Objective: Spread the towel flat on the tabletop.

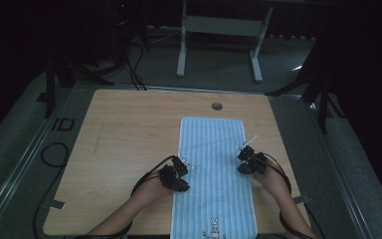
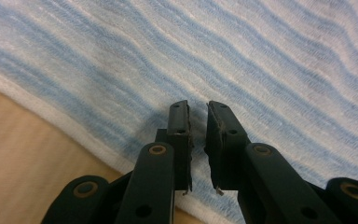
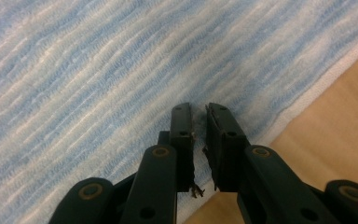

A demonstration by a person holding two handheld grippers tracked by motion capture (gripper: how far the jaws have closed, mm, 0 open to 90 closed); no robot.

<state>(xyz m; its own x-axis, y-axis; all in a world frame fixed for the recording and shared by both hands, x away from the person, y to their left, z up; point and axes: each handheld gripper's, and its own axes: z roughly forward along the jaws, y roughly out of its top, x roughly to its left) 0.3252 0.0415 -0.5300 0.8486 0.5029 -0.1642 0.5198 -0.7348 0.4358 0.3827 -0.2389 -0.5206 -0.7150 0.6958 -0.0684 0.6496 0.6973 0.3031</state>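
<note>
On wooden table point(image 1: 124, 134): striped towel point(image 1: 211, 149); dark room, grey floor point(image 1: 219, 69).

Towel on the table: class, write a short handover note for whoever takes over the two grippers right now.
Left gripper: fingers nearly shut with a thin gap, nothing between them, poised over the left long edge of the striped towel.
Right gripper: the same, over the right long edge.
Towel: lies flat and unfolded, lengthwise on the wooden table, its rabbit print at the near end.
Done: both grippers brought to the edges about midway along.
Left: probably grasp both edges and fold; no fold is made yet.
</note>
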